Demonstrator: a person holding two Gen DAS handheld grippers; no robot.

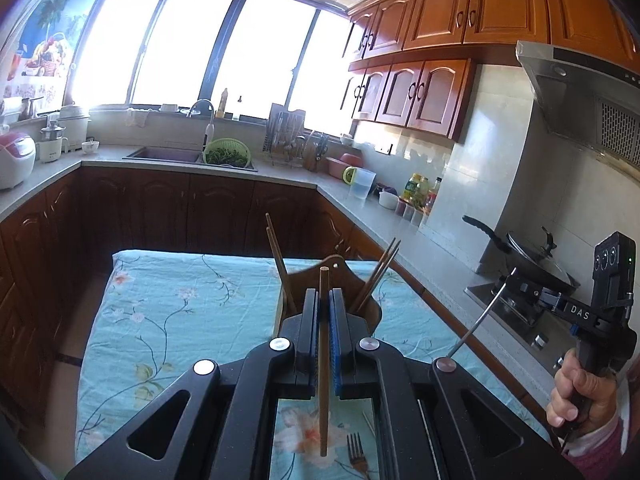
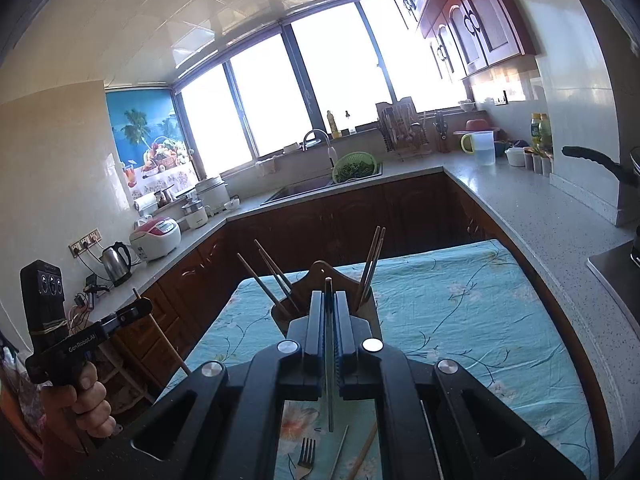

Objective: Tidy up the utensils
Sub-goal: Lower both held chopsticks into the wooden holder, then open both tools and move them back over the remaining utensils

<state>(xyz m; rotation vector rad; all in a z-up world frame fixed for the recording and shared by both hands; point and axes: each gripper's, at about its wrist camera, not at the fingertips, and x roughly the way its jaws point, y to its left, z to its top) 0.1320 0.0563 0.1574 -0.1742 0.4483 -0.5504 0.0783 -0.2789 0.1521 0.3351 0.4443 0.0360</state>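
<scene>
My table's floral cloth [image 1: 180,308] carries the wooden holder [image 2: 320,276], chopsticks leaning in it. My left tongs [image 1: 325,300] are clamped on a wooden chopstick [image 1: 324,360]; my right tongs [image 2: 330,300] grip a metal chopstick [image 2: 329,360]. A fork [image 2: 306,454] lies on the cloth below

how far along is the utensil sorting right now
Done: several chopsticks already stand in the wooden holder. In hand: the left claw clamps a wooden chopstick, the right claw a metal chopstick. Left: a fork and other sticks lie on the floral cloth.
</scene>
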